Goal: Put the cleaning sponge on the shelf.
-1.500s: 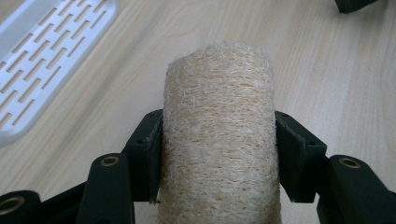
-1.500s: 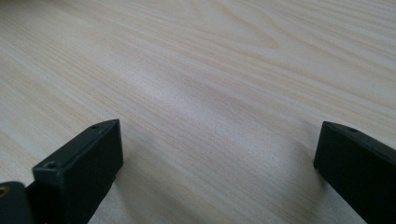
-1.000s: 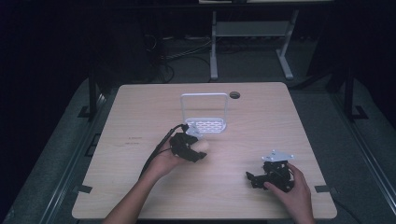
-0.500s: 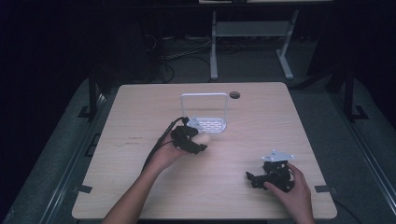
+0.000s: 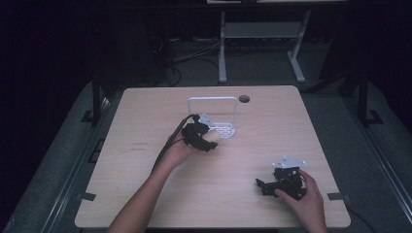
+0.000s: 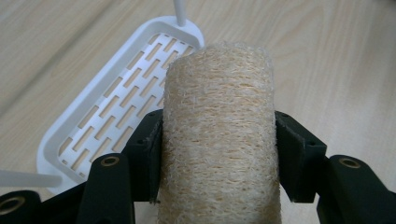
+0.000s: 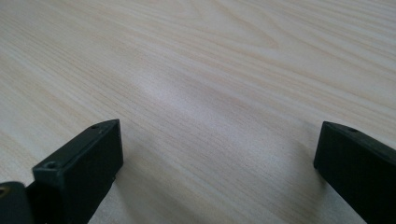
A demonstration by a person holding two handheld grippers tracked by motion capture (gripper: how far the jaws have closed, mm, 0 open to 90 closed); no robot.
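Note:
A tan, rough-fibred loofah roll [image 6: 219,135] is clamped between the two black jaws of my left gripper [image 6: 218,154], upright in the left gripper view. That gripper [image 5: 206,141] hovers at the near left edge of a white slotted tray [image 5: 224,129] with a tall wire handle [image 5: 213,100]. The tray [image 6: 116,102] lies just beyond and left of the roll. My right gripper [image 5: 262,184] rests near the table's front right, jaws wide apart [image 7: 219,158] over bare wood, nothing between them.
The light wooden table [image 5: 145,116] has a dark round hole [image 5: 244,99] at the back. Behind it stand the grey metal legs of a frame [image 5: 257,29] and cables on a dark floor.
My left hand has carried the loofah roll toward the back right, up to the white tray. The right hand and its gripper have stayed where they were.

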